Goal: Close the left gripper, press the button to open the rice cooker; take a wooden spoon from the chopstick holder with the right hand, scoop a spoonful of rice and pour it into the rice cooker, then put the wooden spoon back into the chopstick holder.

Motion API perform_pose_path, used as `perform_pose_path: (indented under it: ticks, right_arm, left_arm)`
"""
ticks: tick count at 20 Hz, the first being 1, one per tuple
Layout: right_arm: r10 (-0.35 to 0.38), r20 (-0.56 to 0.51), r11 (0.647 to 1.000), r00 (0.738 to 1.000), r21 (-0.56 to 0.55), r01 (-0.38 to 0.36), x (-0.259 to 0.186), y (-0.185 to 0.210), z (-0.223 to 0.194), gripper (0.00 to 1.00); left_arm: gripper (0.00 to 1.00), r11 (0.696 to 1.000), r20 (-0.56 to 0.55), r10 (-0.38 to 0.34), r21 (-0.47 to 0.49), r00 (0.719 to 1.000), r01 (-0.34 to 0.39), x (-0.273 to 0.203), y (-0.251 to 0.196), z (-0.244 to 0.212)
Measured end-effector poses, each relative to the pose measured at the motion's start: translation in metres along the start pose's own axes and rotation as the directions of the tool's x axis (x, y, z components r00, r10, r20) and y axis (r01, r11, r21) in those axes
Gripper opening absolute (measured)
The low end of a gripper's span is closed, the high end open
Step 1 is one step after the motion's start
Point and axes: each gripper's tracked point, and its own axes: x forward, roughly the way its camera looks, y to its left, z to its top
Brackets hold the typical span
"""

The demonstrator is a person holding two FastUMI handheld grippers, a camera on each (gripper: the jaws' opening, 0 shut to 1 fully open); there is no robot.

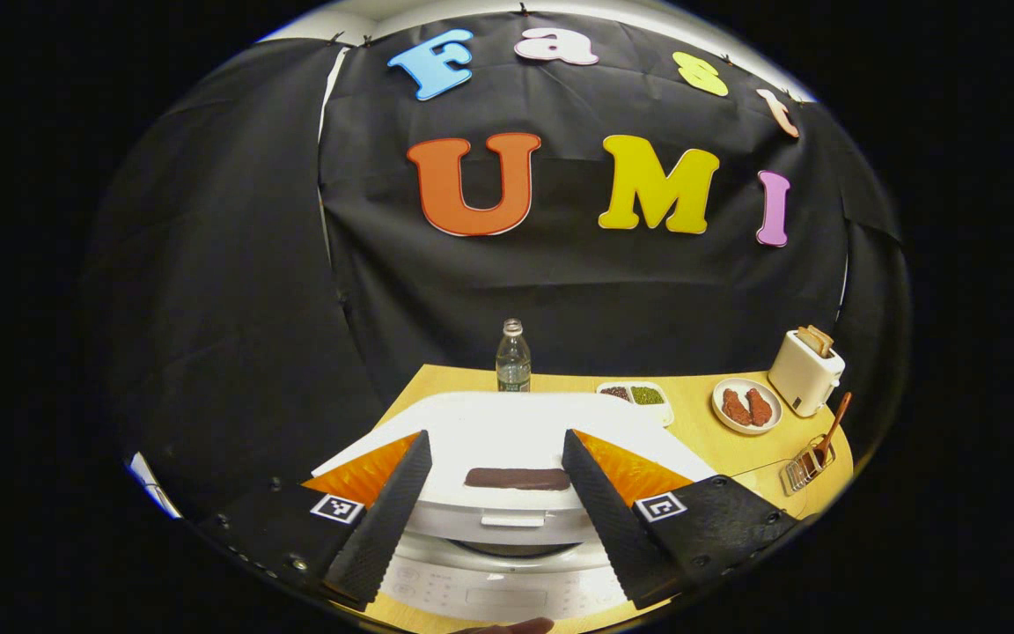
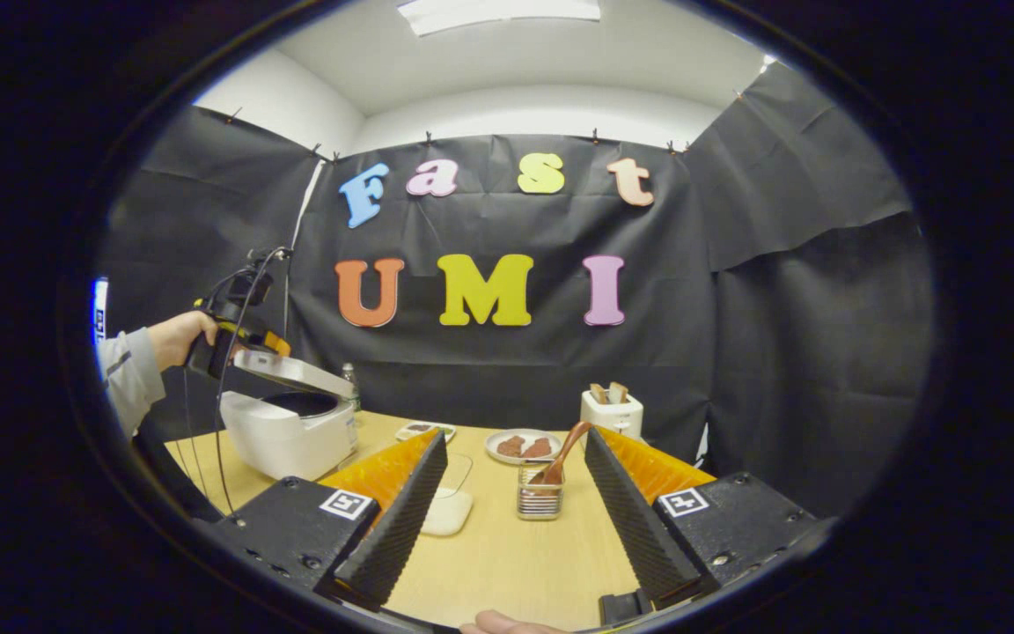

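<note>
Left gripper (image 1: pixel 496 493): jaws spread apart, grasping nothing.
Rice cooker (image 1: pixel 507 528): lid partly raised, directly between and beneath the jaws.
Right gripper (image 2: pixel 516 502): jaws released, empty.
Wooden spoon (image 2: pixel 562 453): leaning in the chopstick holder (image 2: pixel 540 504), ahead between the jaws.
Rice container (image 2: pixel 450 506): just beside the left jaw.

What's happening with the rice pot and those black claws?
A person holds a gripper in each hand. The left gripper hangs open over the rice cooker, whose lid is partly lifted. The right gripper is open too, pointing at the wooden spoon standing in the chopstick holder. No rice is scooped yet.
</note>
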Motion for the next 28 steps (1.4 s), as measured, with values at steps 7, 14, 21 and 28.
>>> perform_pose_path:
  ticks: [7,14,21,28]
  right_arm:
    - [0.093,0.017,0.995,0.996,0.031,-0.093,-0.007,0.035,0.000,1.00]
    - [0.102,0.016,0.994,0.995,0.050,-0.102,-0.008,0.047,-0.003,0.97]
    - [0.088,0.026,0.996,0.996,0.014,-0.088,-0.016,0.049,0.002,1.00]
    - [0.096,0.008,0.995,0.995,0.012,-0.096,-0.012,0.056,0.000,1.00]
  left_arm:
    - [0.96,0.999,-0.086,-0.047,0.000,0.995,0.047,-0.013,-0.008,-0.048]
    - [0.97,0.995,-0.174,-0.092,0.014,0.980,0.096,-0.024,-0.011,-0.088]
    - [0.97,0.997,-0.117,-0.077,0.002,0.990,0.077,-0.025,-0.010,-0.091]
    - [0.97,0.999,-0.064,-0.045,-0.012,0.997,0.044,-0.020,-0.007,-0.088]
